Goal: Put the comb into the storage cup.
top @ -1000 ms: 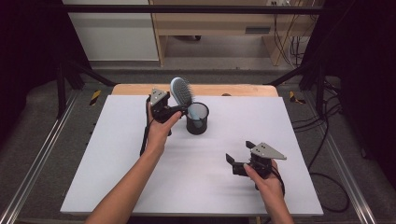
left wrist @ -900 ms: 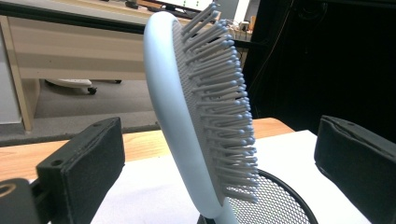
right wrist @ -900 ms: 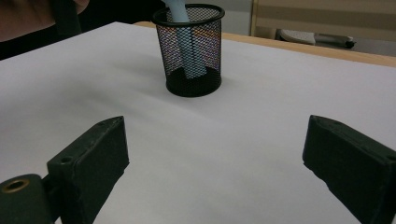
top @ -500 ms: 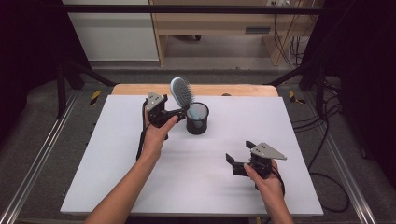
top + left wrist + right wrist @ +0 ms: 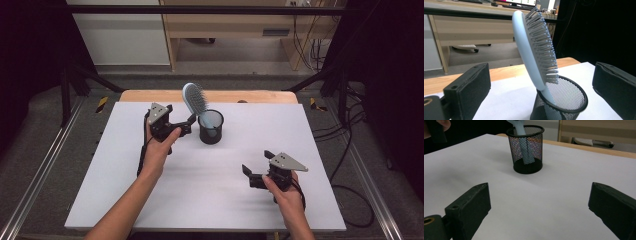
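Hairbrush (image 5: 530, 45): smooth, pale blue plastic back with a soft sheen; grey plastic bristles with rounded tips. Cup (image 5: 564, 102), at lower centre of the left gripper view: black wire mesh that looked like metal, with a smooth solid rim, semi-matt. Table top (image 5: 210, 175): white, matt, smooth sheet; a strip of light wood, satin-finished, showed along its far edge. Left gripper (image 5: 187, 123) and right gripper (image 5: 256, 168): matt black jaws with a slightly grainy, rubber-like face; each carried a flat grey plate of dull metallic look.
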